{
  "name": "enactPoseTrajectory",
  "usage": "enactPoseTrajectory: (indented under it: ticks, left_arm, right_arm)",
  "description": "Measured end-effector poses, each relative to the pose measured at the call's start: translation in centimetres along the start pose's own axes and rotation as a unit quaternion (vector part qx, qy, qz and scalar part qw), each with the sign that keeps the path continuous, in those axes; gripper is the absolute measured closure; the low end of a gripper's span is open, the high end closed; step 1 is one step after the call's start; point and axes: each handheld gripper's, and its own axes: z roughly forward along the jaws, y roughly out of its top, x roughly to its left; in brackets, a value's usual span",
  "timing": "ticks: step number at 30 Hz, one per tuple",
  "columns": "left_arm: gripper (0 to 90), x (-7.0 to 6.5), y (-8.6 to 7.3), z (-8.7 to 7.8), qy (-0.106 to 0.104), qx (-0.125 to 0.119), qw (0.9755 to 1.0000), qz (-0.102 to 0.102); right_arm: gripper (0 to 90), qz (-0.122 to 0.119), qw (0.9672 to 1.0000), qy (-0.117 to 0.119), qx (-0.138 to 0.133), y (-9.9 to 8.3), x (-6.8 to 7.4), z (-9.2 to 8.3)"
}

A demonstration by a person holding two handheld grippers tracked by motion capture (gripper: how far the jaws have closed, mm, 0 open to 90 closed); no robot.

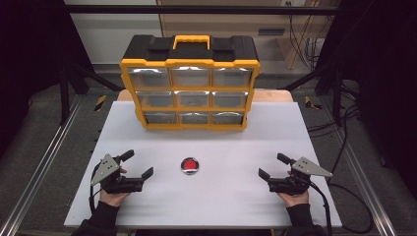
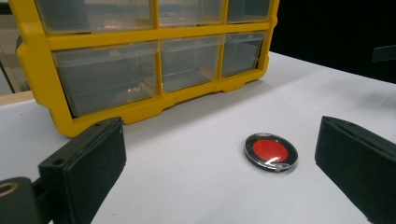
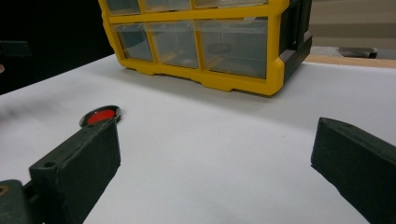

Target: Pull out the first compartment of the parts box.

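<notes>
A: Where is the small round red disc in its clear black-rimmed case (image 1: 190, 165) lying?

B: It is lying flat on the white desk (image 1: 231, 196), between your 2 hands, in front of the yellow and black 9-drawer organiser (image 1: 190, 88).

A: And your jaws?

B: You are holding the left gripper (image 1: 136, 164) and right gripper (image 1: 271, 165) with jaws spread, gripping nothing, each well apart from the disc.

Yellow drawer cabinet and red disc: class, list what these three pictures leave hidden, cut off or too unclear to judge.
1. Yellow drawer cabinet: in the high view, glare on the clear fronts hides any contents.
2. Its top row is cut off by the upper edge in both gripper views.
3. Red disc: any marking is too small to read; in the right gripper view a jaw covers its near edge.
4. Left gripper and right gripper: the person's hands hide their undersides.
</notes>
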Motion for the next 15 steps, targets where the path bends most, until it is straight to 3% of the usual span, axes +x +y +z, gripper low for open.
enactPoseTrajectory:
  ticks: [15]
  left_arm:
    - [1.8, 0.0, 2.3, 0.2, -0.006, 0.005, 0.9992, 0.038]
  right_arm:
    - [1.8, 0.0, 1.0, -0.002, -0.002, 0.1, 0.0, -0.1]
